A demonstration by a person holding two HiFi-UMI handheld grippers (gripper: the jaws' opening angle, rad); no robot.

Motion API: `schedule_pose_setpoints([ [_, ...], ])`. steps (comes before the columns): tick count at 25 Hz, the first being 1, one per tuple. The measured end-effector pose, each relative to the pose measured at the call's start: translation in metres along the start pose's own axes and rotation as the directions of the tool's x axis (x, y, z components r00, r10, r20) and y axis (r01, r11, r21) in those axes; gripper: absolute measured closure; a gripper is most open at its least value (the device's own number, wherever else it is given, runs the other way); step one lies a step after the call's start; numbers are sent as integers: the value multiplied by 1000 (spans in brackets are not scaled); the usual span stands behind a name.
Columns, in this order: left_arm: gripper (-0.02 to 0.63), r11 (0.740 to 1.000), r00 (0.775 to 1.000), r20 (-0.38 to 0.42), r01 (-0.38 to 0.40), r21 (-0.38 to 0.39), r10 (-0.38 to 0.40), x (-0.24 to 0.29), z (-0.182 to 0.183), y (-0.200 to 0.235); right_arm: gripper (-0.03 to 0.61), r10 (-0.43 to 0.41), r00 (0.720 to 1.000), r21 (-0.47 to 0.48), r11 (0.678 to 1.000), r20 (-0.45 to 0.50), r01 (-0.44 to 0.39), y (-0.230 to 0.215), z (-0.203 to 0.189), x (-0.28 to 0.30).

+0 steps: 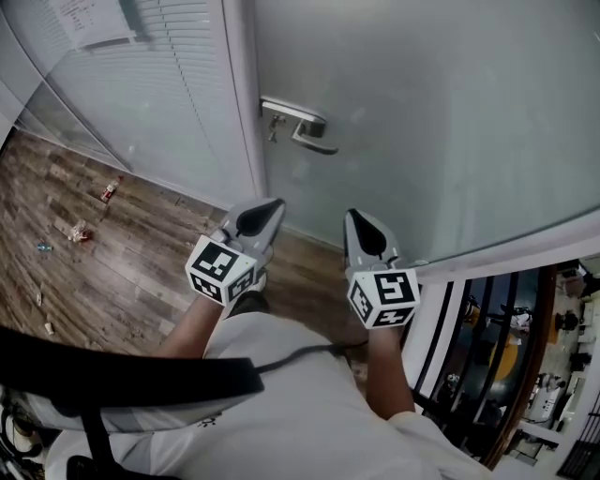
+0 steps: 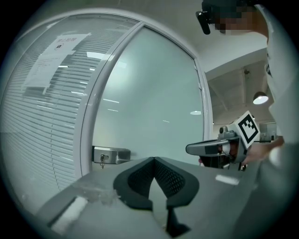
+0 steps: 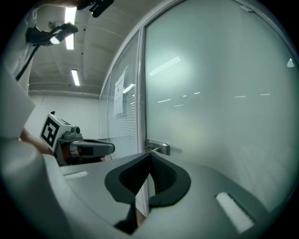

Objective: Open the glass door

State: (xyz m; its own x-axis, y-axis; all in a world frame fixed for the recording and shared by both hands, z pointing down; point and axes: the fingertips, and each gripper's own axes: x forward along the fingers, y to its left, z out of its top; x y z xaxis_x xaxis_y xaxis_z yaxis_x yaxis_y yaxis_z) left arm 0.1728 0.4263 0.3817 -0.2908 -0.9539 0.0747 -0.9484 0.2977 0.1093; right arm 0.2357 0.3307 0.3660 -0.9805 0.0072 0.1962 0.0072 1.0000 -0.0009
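A frosted glass door (image 1: 422,112) stands closed ahead of me, its metal lever handle (image 1: 302,126) with a key in the lock near the white frame. My left gripper (image 1: 274,202) is shut and empty, short of the handle and slightly left of it. My right gripper (image 1: 351,215) is shut and empty too, below and right of the handle. In the left gripper view the handle (image 2: 111,154) sits left of the shut left gripper (image 2: 153,159). In the right gripper view the handle (image 3: 158,148) shows just above the shut right gripper (image 3: 149,155).
A glass wall with white blinds (image 1: 141,84) and a paper notice (image 1: 89,21) stands left of the door. Small bits of litter (image 1: 80,230) lie on the wooden floor (image 1: 122,272). Dark railings (image 1: 487,347) run at the lower right.
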Motion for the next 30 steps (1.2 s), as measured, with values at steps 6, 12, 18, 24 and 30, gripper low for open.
schedule_pose_setpoints([
  [6, 608, 998, 998, -18, 60, 10, -60, 22, -1, 58, 569, -44, 999, -14, 999, -14, 43, 3, 6, 62],
  [12, 609, 989, 989, -27, 147, 3, -147, 40, 6, 99, 569, -123, 990, -79, 990, -69, 118, -2, 7, 113],
  [18, 612, 973, 972, -50, 231, 7, -230, 49, 12, 124, 568, -218, 971, -116, 972, -101, 207, -6, 11, 145],
  [24, 611, 954, 953, -55, 299, 5, -298, 59, 11, 137, 527, -272, 952, -144, 957, -143, 252, -9, 2, 158],
  [30, 609, 952, 950, -68, 305, -9, -305, 71, 6, 140, 472, -283, 939, -230, 944, -195, 237, -20, -9, 173],
])
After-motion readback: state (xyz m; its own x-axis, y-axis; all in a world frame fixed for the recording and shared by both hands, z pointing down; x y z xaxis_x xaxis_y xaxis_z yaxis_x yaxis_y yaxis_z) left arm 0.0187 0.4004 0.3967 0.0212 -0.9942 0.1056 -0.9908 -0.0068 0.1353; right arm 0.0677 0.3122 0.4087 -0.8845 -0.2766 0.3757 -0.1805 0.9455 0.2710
